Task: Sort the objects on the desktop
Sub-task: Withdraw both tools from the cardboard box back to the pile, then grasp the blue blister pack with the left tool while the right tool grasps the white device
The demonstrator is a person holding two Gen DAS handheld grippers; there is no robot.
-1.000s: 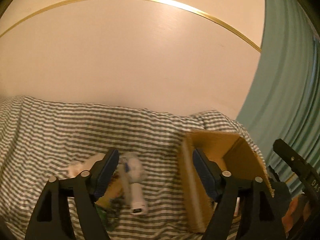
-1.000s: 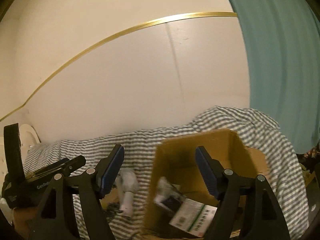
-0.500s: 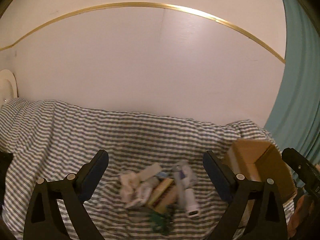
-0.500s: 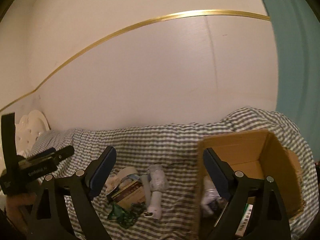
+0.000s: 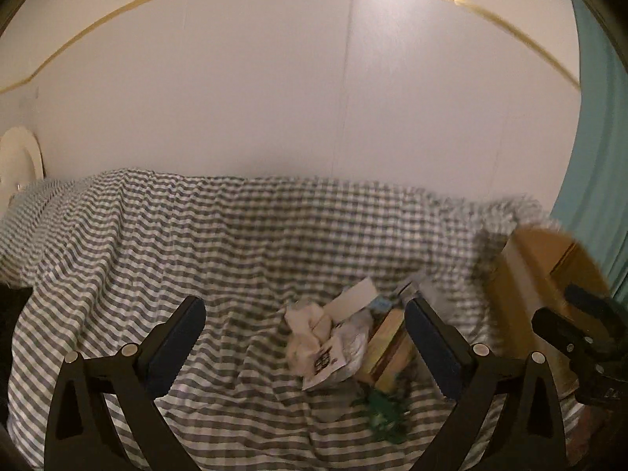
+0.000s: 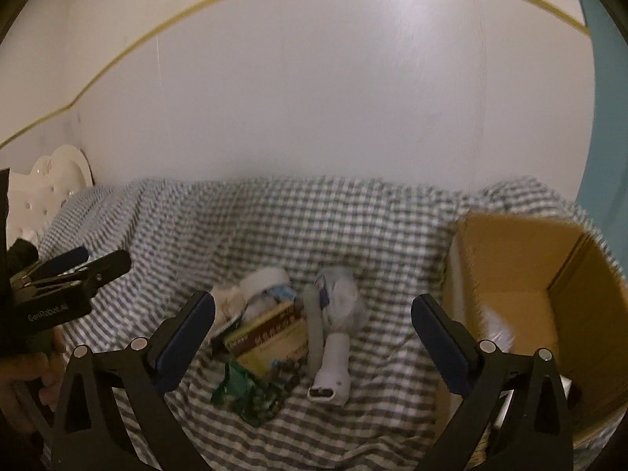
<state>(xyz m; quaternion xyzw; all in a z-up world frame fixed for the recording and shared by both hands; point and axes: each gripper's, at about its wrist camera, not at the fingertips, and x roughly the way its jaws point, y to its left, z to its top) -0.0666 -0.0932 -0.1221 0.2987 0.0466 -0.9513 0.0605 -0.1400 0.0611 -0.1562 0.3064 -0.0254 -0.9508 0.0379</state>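
A small heap of objects lies on the grey checked cloth (image 6: 353,219): a brown-and-yellow carton (image 6: 271,337), a white device with a grey strap (image 6: 333,361), a green foil wrapper (image 6: 251,392), crumpled white paper (image 5: 310,325) and a white roll (image 6: 263,278). An open cardboard box (image 6: 522,271) stands to the right of the heap. My right gripper (image 6: 314,322) is open and empty, hovering in front of the heap. My left gripper (image 5: 304,329) is open and empty, left of the heap; its right finger (image 5: 431,345) overlaps the carton (image 5: 388,345).
A pale wall with a gold trim line (image 6: 196,8) rises behind the cloth. A teal curtain (image 5: 600,137) hangs at the right. A white padded headboard (image 6: 47,180) stands at the far left. The cloth is wrinkled around the heap.
Both grippers have swung left, away from the cardboard box, and opened wider. The heap now sits centred in the right wrist view; the box has slid to the right edge of both views.
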